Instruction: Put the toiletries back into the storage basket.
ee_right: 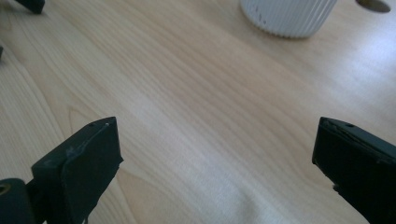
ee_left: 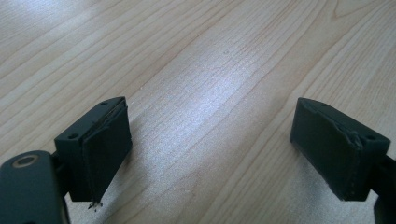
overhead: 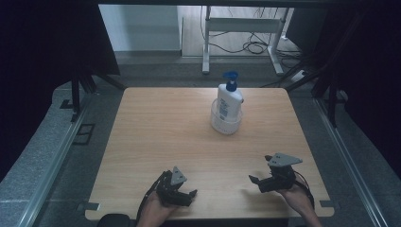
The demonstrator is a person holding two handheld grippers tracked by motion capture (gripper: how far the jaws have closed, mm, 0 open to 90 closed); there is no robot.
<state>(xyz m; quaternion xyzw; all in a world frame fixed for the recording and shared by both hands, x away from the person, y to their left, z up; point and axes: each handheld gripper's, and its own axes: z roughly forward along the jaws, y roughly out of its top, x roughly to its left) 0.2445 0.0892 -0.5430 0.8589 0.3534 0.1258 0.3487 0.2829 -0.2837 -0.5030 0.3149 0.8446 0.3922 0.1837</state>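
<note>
A white pump bottle (overhead: 230,100) with a blue pump head stands upright inside a clear ribbed cup (overhead: 226,122) at the table's middle right. That cup's ribbed base (ee_right: 289,16) lies ahead in the right gripper view. My left gripper (overhead: 183,191) rests near the front edge at the left, open, nothing between its jaws (ee_left: 210,149). My right gripper (overhead: 259,180) sits near the front edge at the right, also open and empty (ee_right: 215,158), pointing left toward the table's middle. Both are held by a person's hands and are far from the bottle.
The wooden table (overhead: 156,137) has bare surface between the grippers and the cup. Beyond its far edge stand a white frame leg (overhead: 206,56) and loose cables (overhead: 255,46) on the floor. Dark curtains flank both sides.
</note>
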